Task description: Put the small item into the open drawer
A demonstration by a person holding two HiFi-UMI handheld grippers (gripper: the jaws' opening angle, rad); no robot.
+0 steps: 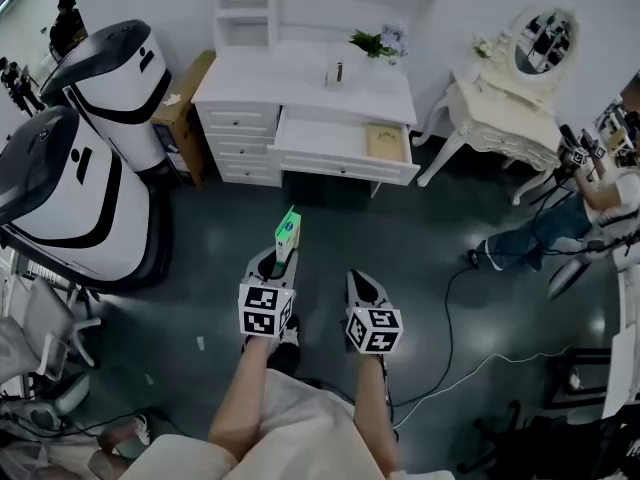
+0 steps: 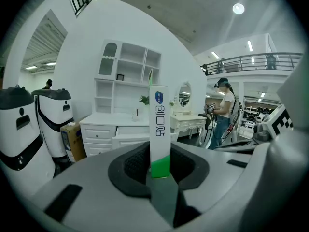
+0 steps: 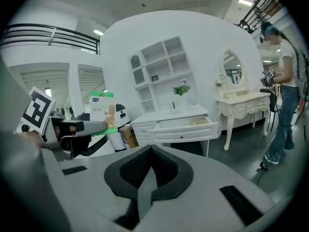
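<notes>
My left gripper (image 1: 283, 258) is shut on a small white-and-green box (image 1: 288, 230), which stands upright between its jaws over the dark floor. The left gripper view shows that box (image 2: 159, 129) pinched at its green lower end. The white desk (image 1: 300, 78) stands well ahead, its right drawer (image 1: 340, 148) pulled open with a flat tan item (image 1: 384, 140) inside. My right gripper (image 1: 360, 280) hangs beside the left one, shut, with nothing in it. In the right gripper view the drawer (image 3: 186, 125) is far ahead and the box (image 3: 100, 109) shows at the left.
Two large white-and-black machines (image 1: 70, 168) and a cardboard box (image 1: 180, 118) stand left of the desk. A white dressing table with an oval mirror (image 1: 505, 103) stands to its right. A person (image 1: 590, 208) is at the far right, and cables (image 1: 450, 308) cross the floor.
</notes>
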